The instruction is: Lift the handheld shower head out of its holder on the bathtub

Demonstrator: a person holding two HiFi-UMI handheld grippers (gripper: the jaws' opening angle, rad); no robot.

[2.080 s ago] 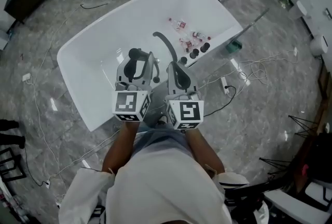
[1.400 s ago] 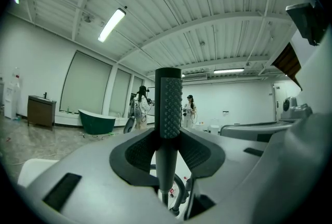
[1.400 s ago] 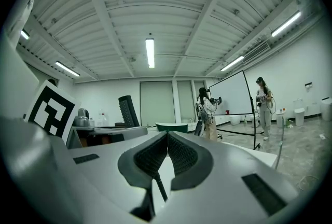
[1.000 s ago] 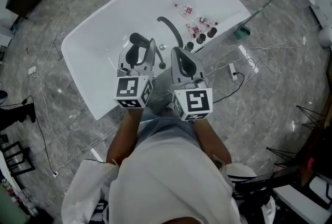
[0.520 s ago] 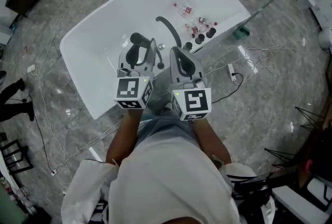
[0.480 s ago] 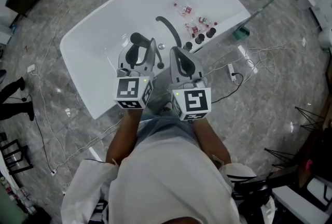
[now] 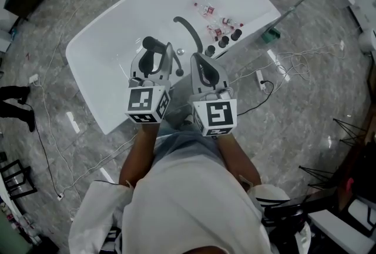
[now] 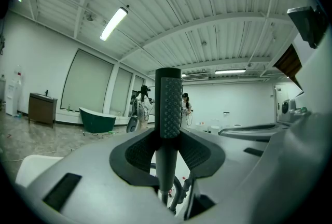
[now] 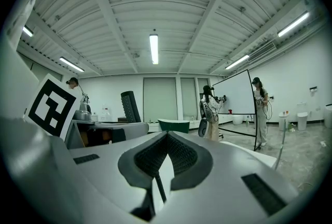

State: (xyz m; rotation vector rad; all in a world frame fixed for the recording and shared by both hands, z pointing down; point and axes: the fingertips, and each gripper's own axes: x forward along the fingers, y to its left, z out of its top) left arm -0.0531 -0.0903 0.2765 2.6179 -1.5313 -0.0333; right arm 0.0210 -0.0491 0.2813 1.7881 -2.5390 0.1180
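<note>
The handheld shower head (image 8: 168,109) is a dark rod with a dimpled grip, standing upright between the pads of my left gripper (image 8: 167,141), which is shut on it. From the head view, the left gripper (image 7: 156,62) hangs over the near side of the white bathtub (image 7: 88,85), with the shower head's dark end (image 7: 149,45) sticking out past its fingers. My right gripper (image 7: 201,66) is right beside it, pads together with nothing between them (image 9: 166,137). In the right gripper view the shower head (image 9: 130,106) rises at the left. Its holder is hidden.
A curved grey spout (image 7: 189,32) arches over the tub, with black knobs (image 7: 226,42) and several small bottles (image 7: 218,24) on the far rim. Cables and a power strip (image 7: 258,77) lie on the marble floor. Other people stand far off in the room.
Both grippers keep their places over the tub and the left keeps its hold on the shower head. Only the head camera's view has drifted a little.
</note>
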